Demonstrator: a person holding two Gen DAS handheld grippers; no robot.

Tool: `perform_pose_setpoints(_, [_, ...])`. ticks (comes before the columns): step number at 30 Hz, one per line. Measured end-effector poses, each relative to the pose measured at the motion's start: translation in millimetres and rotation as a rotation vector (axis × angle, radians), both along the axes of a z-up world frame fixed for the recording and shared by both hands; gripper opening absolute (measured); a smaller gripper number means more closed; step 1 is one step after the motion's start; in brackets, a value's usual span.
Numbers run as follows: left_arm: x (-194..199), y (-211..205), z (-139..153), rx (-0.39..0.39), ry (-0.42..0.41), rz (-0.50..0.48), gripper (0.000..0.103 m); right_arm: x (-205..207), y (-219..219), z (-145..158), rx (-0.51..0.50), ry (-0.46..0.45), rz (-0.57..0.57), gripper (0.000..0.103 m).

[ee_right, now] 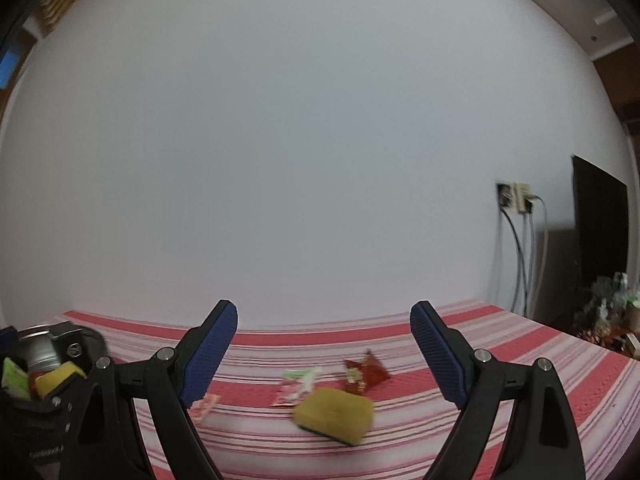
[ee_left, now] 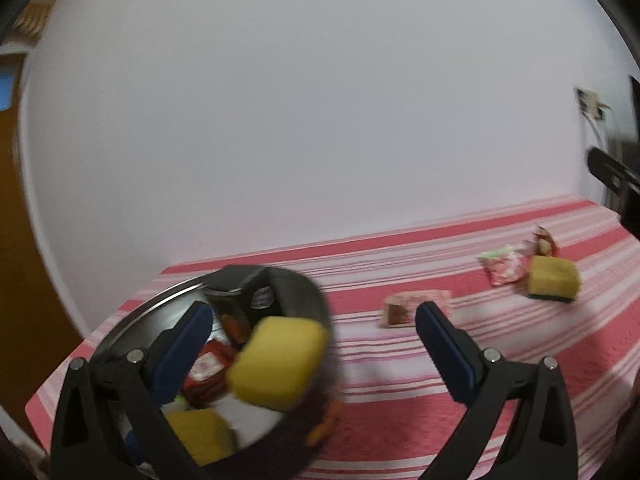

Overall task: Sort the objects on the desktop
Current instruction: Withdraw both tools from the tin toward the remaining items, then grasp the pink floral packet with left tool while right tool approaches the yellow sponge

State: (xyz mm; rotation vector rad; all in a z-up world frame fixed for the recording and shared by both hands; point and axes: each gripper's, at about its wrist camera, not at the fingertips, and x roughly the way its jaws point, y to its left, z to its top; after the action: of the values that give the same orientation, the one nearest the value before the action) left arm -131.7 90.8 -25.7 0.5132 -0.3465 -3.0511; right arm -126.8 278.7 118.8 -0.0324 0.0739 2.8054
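Observation:
My left gripper (ee_left: 312, 312) is open over a metal bowl (ee_left: 296, 280) with a dark wall, at the table's left end. A blurred yellow sponge (ee_left: 280, 360) sits loose between the fingers, over the bowl, touching neither pad. Inside the bowl lie red snack packets (ee_left: 208, 368) and another yellow sponge (ee_left: 200, 436). My right gripper (ee_right: 323, 312) is open and empty, held level above the table. Below and ahead of it lie a yellow sponge with a green base (ee_right: 334, 414), a green-and-pink packet (ee_right: 298, 386), a red packet (ee_right: 364, 372) and a pink packet (ee_right: 206, 404).
A red-and-white striped cloth (ee_right: 500, 360) covers the table, which stands against a white wall. Wall sockets with hanging cables (ee_right: 520, 200) and a dark panel (ee_right: 600, 220) are at the right. Clutter (ee_right: 608, 312) sits past the table's right end.

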Motion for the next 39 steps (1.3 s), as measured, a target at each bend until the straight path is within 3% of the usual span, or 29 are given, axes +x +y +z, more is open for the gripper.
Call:
perform_pose_setpoints(4, [-9, 39, -4, -0.069, -0.064, -0.139, 0.103, 0, 17, -5, -0.036, 0.009, -0.033, 0.09])
perform_pose_setpoints(8, [-35, 72, -8, -0.099, -0.128, -0.192, 0.103, -7, 31, -12, -0.093, -0.006, -0.043, 0.09])
perform_pose_setpoints(12, [-72, 87, -12, -0.083, -0.212, -0.167, 0.103, -9, 44, -15, -0.147, -0.03, -0.048, 0.09])
perform_pose_setpoints(16, [-125, 100, -27, -0.055, -0.395, -0.111, 0.102, -12, 48, -20, -0.17, -0.042, -0.05, 0.09])
perform_pose_setpoints(19, [-144, 105, -37, -0.06, -0.441, -0.06, 0.098, -14, 50, -21, -0.179, -0.054, -0.048, 0.09])
perform_pose_setpoints(29, [-174, 67, -52, 0.188, -0.617, -0.023, 0.098, -18, 51, -21, -0.198, -0.078, -0.049, 0.09])
perform_pose_setpoints(33, [-175, 71, -52, 0.196, -0.619, -0.032, 0.097, -17, 54, -22, -0.212, -0.085, -0.047, 0.09])
perform_pose_setpoints(36, [-171, 67, -49, 0.2, -0.606, -0.058, 0.081, -18, 57, -23, -0.229, -0.096, -0.047, 0.09])
perform_pose_setpoints(39, [-164, 61, -46, 0.196, -0.599, -0.086, 0.072, -18, 64, -27, -0.262, -0.106, -0.058, 0.09])
